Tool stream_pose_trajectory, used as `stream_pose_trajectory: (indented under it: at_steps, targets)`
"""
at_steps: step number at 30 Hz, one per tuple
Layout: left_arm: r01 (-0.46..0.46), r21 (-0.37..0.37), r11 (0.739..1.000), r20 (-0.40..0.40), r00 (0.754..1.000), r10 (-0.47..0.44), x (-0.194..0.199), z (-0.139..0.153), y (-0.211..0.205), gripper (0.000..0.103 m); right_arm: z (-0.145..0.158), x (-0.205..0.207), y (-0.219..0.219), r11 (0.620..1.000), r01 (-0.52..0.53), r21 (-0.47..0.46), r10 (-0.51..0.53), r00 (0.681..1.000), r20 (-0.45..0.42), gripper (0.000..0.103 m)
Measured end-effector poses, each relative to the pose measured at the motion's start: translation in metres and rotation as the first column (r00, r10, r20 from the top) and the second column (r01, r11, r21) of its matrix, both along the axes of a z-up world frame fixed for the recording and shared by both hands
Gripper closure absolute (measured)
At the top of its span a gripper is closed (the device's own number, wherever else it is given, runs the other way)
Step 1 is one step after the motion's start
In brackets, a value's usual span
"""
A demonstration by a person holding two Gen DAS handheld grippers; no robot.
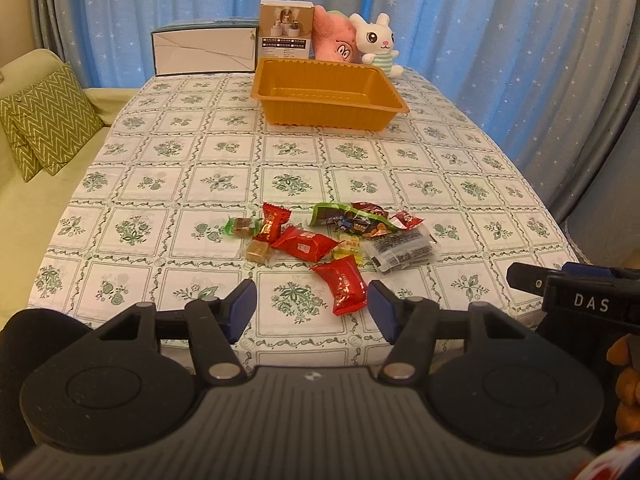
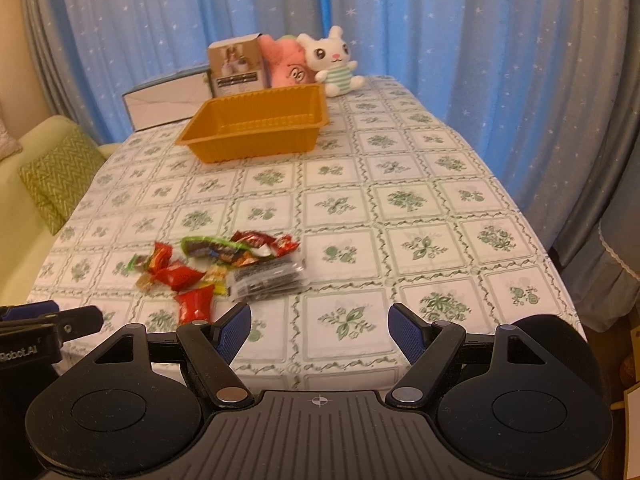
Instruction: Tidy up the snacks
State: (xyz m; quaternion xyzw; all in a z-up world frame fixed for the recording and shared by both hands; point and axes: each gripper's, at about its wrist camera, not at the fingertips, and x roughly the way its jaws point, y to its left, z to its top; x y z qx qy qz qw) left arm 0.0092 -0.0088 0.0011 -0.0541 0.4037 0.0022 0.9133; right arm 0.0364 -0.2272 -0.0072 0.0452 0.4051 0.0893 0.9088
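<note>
Claws at the near edge of the surface (image 1: 224,160), which is covered by a green floral checked cloth. Left claw (image 1: 312,306) released, its blue pads (image 1: 240,308) spread with nothing pressed between them; a red snack packet (image 1: 342,286) lies on the cloth just beyond, between the fingertips. Right claw (image 2: 320,334) likewise released and wide, over bare cloth to the right of the snacks. Snack pile (image 1: 332,236) a little farther in: red packets, a green-wrapped candy (image 1: 240,226), a brown caramel cube (image 1: 258,251), yellow sweets (image 1: 348,248), and a clear dark-filled packet (image 1: 402,250), loosely touching one another. Orange plastic tray (image 1: 328,110) well beyond, toward the far end, with nothing visible inside it. Behind it, a white box (image 1: 204,52), a small carton (image 1: 285,30), a pink plush (image 1: 334,38) and a white rabbit plush (image 1: 378,42), before blue star-patterned curtains (image 1: 160,0).
</note>
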Motion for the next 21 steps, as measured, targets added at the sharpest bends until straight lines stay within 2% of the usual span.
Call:
stream_pose_trajectory:
  at_steps: [7,16,21]
  targets:
    - [0.035,-0.038,0.999,-0.028,0.999,-0.036,0.029,-0.012,-0.003,0.049,-0.008,0.017,-0.005,1.0,0.017,0.008,-0.017,1.0,0.007,0.027]
    - [0.057,-0.066,0.996,-0.114,0.991,-0.064,0.059,-0.05,-0.012,0.052,-0.026,0.037,-0.01,0.999,0.022,0.024,-0.022,1.0,-0.017,0.027]
    - [0.055,-0.098,0.994,-0.154,0.986,-0.07,0.077,-0.071,-0.017,0.058,-0.04,0.049,-0.009,0.999,0.01,0.039,-0.008,0.999,-0.041,0.027]
